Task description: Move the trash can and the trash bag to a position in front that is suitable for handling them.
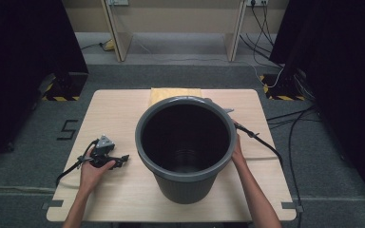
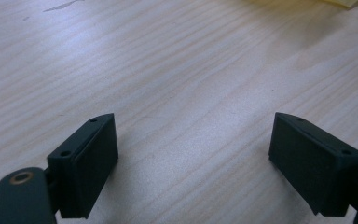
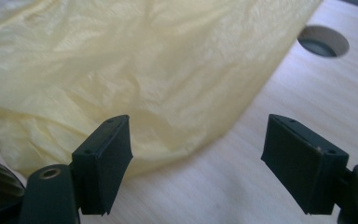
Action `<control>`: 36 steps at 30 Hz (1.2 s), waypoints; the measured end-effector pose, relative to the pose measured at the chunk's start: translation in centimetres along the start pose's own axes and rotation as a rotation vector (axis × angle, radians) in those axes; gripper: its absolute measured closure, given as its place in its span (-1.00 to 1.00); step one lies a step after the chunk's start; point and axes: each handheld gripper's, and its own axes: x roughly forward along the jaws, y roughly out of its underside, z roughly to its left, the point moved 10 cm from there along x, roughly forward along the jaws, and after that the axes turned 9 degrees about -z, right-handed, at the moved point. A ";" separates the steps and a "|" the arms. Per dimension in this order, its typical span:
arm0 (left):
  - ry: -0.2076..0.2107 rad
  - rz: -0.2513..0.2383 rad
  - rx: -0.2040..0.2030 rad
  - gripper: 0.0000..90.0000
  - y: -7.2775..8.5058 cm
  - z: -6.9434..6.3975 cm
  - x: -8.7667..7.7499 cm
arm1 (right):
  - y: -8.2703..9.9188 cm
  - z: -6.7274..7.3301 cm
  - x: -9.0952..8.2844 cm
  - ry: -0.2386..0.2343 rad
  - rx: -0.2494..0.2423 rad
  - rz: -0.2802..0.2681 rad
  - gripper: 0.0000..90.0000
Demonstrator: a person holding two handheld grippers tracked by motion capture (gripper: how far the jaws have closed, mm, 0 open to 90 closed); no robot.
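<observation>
High view. Light wood tabletop (image 1: 119, 114) on grey carpet; black curtains at both sides, a pale wooden frame and wall sockets at the back, cables on the floor to the right, a dark mark shaped like a 5 on the carpet to the left. Dark grey bucket (image 1: 186, 147) stands upright mid-tabletop, open mouth up. Yellow plastic bag (image 1: 176, 92) lies flat just behind it at the far edge. Left gripper (image 1: 122, 160) rests low over the tabletop, left of the bucket and apart from it, held in the left hand (image 1: 94, 166). Right hand (image 1: 238, 152) sits against the bucket's right wall; its gripper is largely hidden behind the rim.

Left gripper view. Bare wood grain; fingers (image 2: 91, 161) wide apart, nothing between them.

Right gripper view. Fingers (image 3: 106, 161) wide apart, nothing clamped; crumpled yellow plastic bag just ahead of the nearer one, whether touching cannot be told. Round cable hole (image 3: 323, 41) in the tabletop beyond. No legible labels.
</observation>
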 end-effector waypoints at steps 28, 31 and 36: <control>0.004 0.001 0.003 -0.69 0.0 0.0 0.0 | 1.0 2.2 5.1 -0.102 -0.084 0.083 -0.22; 0.004 0.001 0.003 -0.68 0.0 0.0 0.0 | 1.2 1.6 4.6 -0.090 -0.079 0.080 -0.15; 0.004 0.001 0.003 -0.68 0.0 0.0 0.0 | 2.4 0.2 2.5 -0.070 -0.090 0.097 -0.11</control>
